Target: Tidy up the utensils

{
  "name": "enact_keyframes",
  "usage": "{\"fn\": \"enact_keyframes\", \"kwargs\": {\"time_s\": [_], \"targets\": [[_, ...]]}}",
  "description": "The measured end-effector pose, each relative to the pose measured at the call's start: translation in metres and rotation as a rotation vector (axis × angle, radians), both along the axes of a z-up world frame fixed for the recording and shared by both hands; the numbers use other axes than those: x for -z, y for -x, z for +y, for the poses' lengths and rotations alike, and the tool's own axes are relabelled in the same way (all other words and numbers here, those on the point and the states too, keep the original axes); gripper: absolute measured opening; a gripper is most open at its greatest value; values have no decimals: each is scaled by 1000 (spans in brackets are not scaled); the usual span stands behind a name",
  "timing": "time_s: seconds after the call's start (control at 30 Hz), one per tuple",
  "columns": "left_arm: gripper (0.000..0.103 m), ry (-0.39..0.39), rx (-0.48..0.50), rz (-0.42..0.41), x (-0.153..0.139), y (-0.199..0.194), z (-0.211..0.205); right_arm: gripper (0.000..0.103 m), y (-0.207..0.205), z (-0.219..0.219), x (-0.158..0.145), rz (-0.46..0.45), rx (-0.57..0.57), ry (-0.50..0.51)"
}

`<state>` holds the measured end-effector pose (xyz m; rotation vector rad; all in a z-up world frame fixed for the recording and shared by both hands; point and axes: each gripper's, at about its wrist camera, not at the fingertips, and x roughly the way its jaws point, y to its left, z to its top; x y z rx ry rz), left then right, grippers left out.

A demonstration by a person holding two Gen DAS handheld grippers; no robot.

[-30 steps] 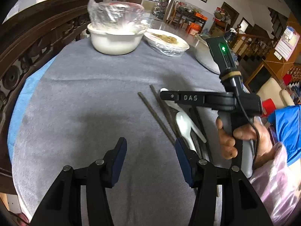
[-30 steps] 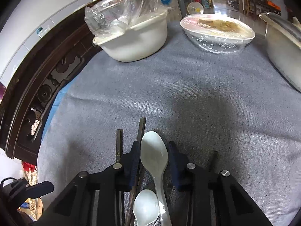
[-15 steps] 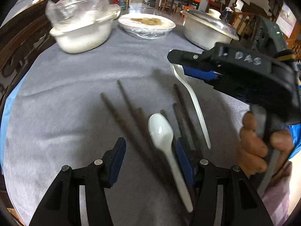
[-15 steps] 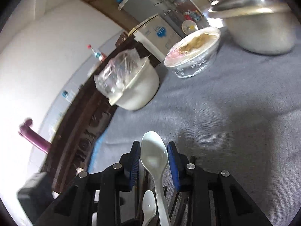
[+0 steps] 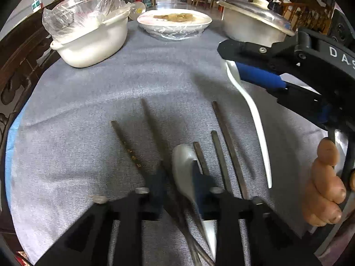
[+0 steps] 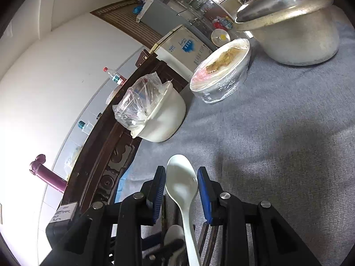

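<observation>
Several dark chopsticks (image 5: pixel 126 146) and a white spoon (image 5: pixel 182 161) lie on the grey tablecloth (image 5: pixel 88 110). My left gripper (image 5: pixel 179 179) points down over them, its jaws closing with the spoon's neck and one chopstick between the blurred pads. A second white spoon (image 6: pixel 180 181) is held above the table, bowl forward, with my right gripper (image 6: pixel 181 184) shut on it. In the left wrist view that spoon (image 5: pixel 248 102) hangs handle-down from the right gripper (image 5: pixel 233 64) at the right. The lying spoon (image 6: pixel 174 232) shows low in the right wrist view.
At the table's far side stand a white bowl with a plastic bag (image 5: pixel 93 44), a film-wrapped plate of food (image 5: pixel 175 22) and a lidded metal pot (image 5: pixel 250 28). A carved dark wooden frame (image 5: pixel 17 62) runs along the left. A person's hand (image 5: pixel 326 184) grips the right tool.
The left gripper came forward and down over the lying spoon and its jaws narrowed around it. The right gripper lifted its spoon off the table, swung right and rolled.
</observation>
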<state>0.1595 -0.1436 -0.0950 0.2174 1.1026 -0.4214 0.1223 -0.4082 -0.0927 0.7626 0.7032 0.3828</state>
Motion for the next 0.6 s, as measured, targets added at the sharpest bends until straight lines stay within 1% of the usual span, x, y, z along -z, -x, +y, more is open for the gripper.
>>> {"fn": "enact_keyframes", "kwargs": {"time_s": [0.07, 0.17, 0.23, 0.3, 0.33, 0.37, 0.4, 0.43, 0.53, 0.57, 0.6], "targets": [[14, 23, 5, 7, -4, 1, 4, 32, 0, -1, 0, -3, 0, -7], [13, 16, -1, -24, -11, 5, 11, 32, 2, -3, 0, -6, 8, -13], [13, 15, -1, -27, -16, 5, 13, 32, 2, -3, 0, -6, 7, -16], [17, 16, 24, -26, -17, 5, 8, 32, 2, -3, 1, -6, 7, -14], [34, 2, 30, -22, -16, 4, 3, 32, 1, -2, 1, -4, 5, -15], [58, -15, 28, -21, -16, 6, 0, 32, 1, -2, 2, -3, 6, -15], [66, -32, 21, -32, -15, 5, -3, 32, 0, -2, 2, -1, 6, -16], [70, -41, 17, -42, -14, 4, -6, 32, 0, -2, 3, 1, 5, -19], [70, -85, 24, -62, -10, 5, -15, 32, -1, -2, 4, 3, 7, -18], [66, -114, 22, -71, -8, 4, -19, 32, -1, -1, 4, 3, 5, -18], [57, -130, 27, -75, -3, -1, -24, 32, -2, 0, 4, 5, 3, -16]]}}
